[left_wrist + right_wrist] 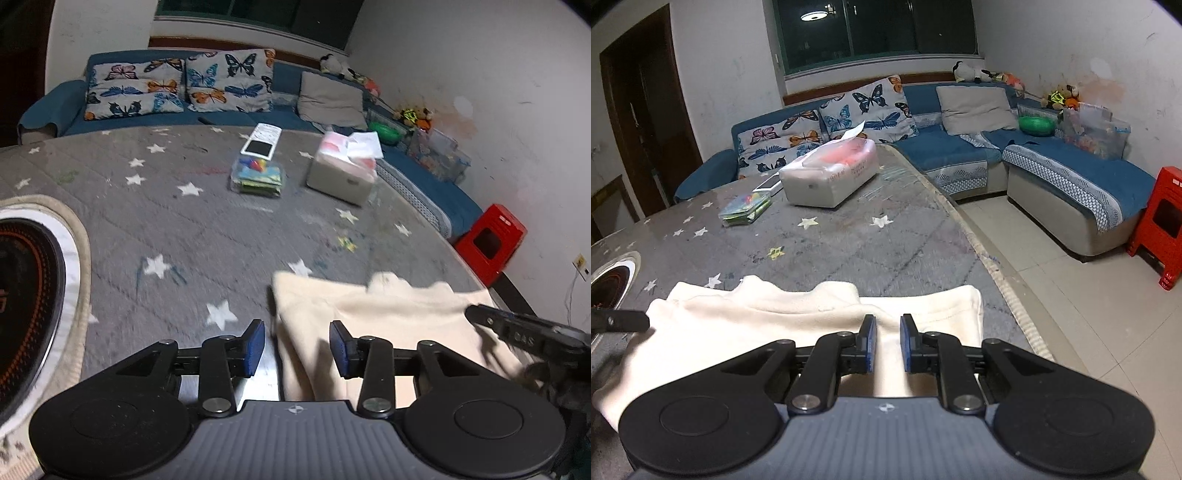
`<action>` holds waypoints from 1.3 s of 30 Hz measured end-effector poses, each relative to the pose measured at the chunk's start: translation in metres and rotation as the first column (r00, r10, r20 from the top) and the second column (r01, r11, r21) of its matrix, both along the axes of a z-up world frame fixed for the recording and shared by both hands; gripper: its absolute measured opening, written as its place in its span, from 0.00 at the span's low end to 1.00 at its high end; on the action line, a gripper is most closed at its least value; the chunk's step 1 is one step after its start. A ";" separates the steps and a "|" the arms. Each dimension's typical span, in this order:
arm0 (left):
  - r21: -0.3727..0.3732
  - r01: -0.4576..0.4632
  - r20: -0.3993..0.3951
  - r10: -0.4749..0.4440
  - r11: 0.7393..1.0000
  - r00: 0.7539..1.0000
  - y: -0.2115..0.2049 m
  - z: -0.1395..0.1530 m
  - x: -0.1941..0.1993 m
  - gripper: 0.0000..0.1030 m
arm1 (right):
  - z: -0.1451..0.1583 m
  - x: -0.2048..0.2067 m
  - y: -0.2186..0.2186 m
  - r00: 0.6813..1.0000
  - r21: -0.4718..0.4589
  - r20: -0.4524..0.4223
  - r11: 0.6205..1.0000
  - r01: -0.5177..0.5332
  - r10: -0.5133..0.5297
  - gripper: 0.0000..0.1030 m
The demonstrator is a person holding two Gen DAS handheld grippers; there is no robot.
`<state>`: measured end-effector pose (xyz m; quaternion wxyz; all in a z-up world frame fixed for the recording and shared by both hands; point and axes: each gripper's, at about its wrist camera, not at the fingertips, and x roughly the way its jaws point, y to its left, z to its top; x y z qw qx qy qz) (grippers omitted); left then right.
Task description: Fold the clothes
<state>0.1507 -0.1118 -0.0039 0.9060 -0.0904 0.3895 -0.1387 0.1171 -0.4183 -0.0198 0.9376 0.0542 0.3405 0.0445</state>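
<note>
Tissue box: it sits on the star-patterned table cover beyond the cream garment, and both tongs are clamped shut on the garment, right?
Not quite. The tissue box does sit on the star-patterned cover beyond the cream garment, but both wrist views show the left tongs and right tongs open, pads apart above the fabric.

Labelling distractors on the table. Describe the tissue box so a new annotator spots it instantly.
On the grey star-print table cover, look to the far end, towards the blue sofa. The tissue box is the large whitish rectangular pack with a pink top and a tissue sticking up. Its neighbours are lower: a small clear box of colourful items and a flat white tablet-like device.
</note>
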 end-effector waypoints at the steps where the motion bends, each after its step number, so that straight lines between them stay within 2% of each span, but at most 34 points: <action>1: 0.005 0.000 0.001 0.000 1.000 1.000 -0.002 0.000 0.003 0.41 | 0.002 -0.001 0.000 1.000 -0.002 0.006 1.000 0.000 0.000 0.14; 8: 0.026 0.064 0.030 -0.065 0.998 0.997 -0.032 0.001 0.019 0.39 | 0.007 -0.001 0.004 1.000 0.003 0.025 1.000 -0.009 0.009 0.14; 16: 0.153 0.129 0.052 -0.139 0.980 0.989 -0.065 -0.017 0.031 0.37 | 0.000 0.004 0.008 1.000 -0.004 0.006 1.000 -0.009 0.009 0.16; 22: 0.156 0.122 0.053 -0.131 0.980 0.990 -0.066 -0.016 0.033 0.37 | 0.005 -0.001 0.010 1.000 -0.020 0.017 1.000 -0.017 0.017 0.25; 25: 0.157 0.117 0.054 -0.127 0.981 0.990 -0.064 -0.013 0.029 0.39 | 0.008 -0.009 0.013 0.999 -0.022 0.025 0.999 -0.026 0.027 0.36; 27: 0.152 0.115 0.053 -0.125 0.982 0.991 -0.061 -0.011 0.025 0.39 | 0.010 -0.015 0.015 0.999 -0.023 0.029 0.999 -0.033 0.033 0.37; 34: 0.139 0.123 0.067 -0.133 0.983 0.989 -0.055 0.000 0.003 0.46 | 0.014 -0.041 0.027 0.998 -0.020 0.037 0.999 -0.050 0.051 0.54; 39: 0.145 0.134 0.079 -0.147 0.980 0.986 -0.051 0.005 -0.017 0.54 | 0.016 -0.059 0.034 0.998 -0.014 0.041 0.998 -0.055 0.055 0.62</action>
